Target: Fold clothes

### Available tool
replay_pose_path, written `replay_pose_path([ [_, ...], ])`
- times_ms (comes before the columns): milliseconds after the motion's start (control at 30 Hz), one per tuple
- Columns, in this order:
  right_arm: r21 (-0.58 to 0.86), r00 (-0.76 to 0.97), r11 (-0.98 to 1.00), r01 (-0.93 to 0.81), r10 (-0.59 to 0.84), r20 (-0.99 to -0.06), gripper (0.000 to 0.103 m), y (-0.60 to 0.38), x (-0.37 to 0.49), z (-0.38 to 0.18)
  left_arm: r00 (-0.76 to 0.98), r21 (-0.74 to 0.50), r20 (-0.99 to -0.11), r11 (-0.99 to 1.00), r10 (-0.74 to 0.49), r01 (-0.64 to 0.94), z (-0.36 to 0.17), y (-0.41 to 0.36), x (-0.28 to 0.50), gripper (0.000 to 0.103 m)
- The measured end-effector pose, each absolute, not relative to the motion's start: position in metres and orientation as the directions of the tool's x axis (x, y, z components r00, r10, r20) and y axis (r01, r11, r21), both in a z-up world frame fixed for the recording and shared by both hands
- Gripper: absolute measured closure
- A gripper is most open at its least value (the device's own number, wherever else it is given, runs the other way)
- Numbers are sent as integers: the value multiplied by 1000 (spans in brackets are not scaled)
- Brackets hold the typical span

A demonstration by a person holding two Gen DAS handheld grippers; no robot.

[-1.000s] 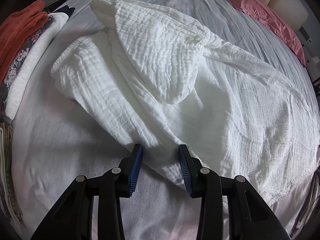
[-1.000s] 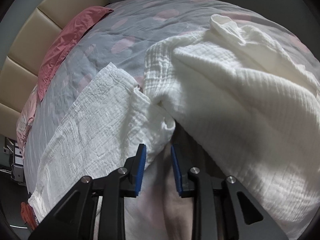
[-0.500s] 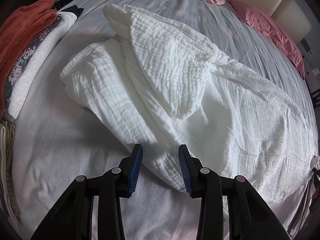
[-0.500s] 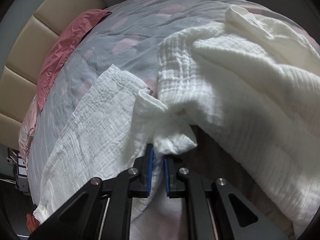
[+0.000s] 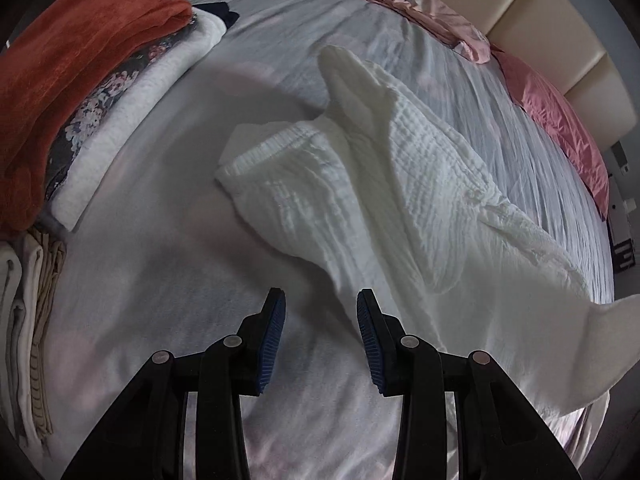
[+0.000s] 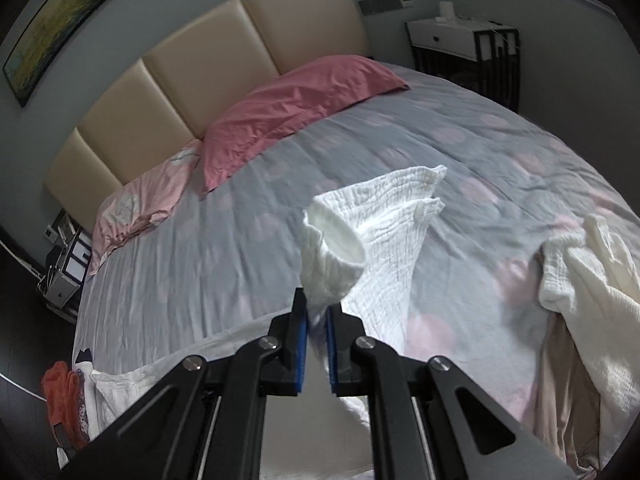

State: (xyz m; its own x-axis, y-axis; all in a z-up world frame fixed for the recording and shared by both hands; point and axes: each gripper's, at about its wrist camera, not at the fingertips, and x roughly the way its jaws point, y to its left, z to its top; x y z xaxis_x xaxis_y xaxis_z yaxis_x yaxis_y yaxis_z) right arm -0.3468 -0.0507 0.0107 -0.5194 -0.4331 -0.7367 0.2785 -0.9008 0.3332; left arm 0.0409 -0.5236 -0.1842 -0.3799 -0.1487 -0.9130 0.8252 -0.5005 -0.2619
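The white crinkled garment [image 5: 400, 200] lies rumpled across the grey bedspread [image 5: 168, 280], and we have one end of it [image 6: 372, 240] clenched between the blue pads of our right gripper [image 6: 318, 344], lifted clear of the bed so that the cloth hangs in a loose curl ahead of the fingers. Our left gripper [image 5: 320, 340] hovers over bare bedspread just beside the garment's near edge, its jaws partly apart and with nothing between them. From the left wrist view, a stack of folded clothes [image 5: 100, 92] sits along the left side of the bed, with an orange towel [image 5: 80, 40] on top, a dark floral piece and a white knit under it, and a pile of beige and cream folded items [image 5: 28, 320] below. In the right wrist view a dark pink pillow [image 6: 296, 108] and a pale pink pillow [image 6: 148, 204] rest against the padded beige headboard [image 6: 212, 52]; more white cloth and a beige piece [image 6: 568, 360] lie bunched at the right edge of the bed. A white nightstand [image 6: 460, 36] stands in the far corner and a framed picture [image 6: 72, 8] hangs above the headboard. We can read no brand, label or writing anywhere; faint marks on the pale pillow are too blurred to make out
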Motion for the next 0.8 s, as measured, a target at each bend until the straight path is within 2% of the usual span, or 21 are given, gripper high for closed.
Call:
replay_pose_path([
  [200, 291, -497, -848, 444, -503, -707, 95, -184, -299, 59, -445, -364, -889, -419, -112, 832, -189, -545, 67, 64],
  [433, 275, -404, -737, 617, -597, -693, 95, -347, -229, 64, -516, -468, -853, -328, -74, 821, -201, -566, 81, 64],
  [600, 289, -274, -610, 738, -662, -698, 95, -450, -160, 34, -556, -523, -828, -264, -66, 810, -207, -583, 96, 64],
  [800, 308, -90, -515, 800, -610, -787, 95, -525, -96, -48, -592, -573, -804, -204, -46, 794, -221, -597, 111, 64],
])
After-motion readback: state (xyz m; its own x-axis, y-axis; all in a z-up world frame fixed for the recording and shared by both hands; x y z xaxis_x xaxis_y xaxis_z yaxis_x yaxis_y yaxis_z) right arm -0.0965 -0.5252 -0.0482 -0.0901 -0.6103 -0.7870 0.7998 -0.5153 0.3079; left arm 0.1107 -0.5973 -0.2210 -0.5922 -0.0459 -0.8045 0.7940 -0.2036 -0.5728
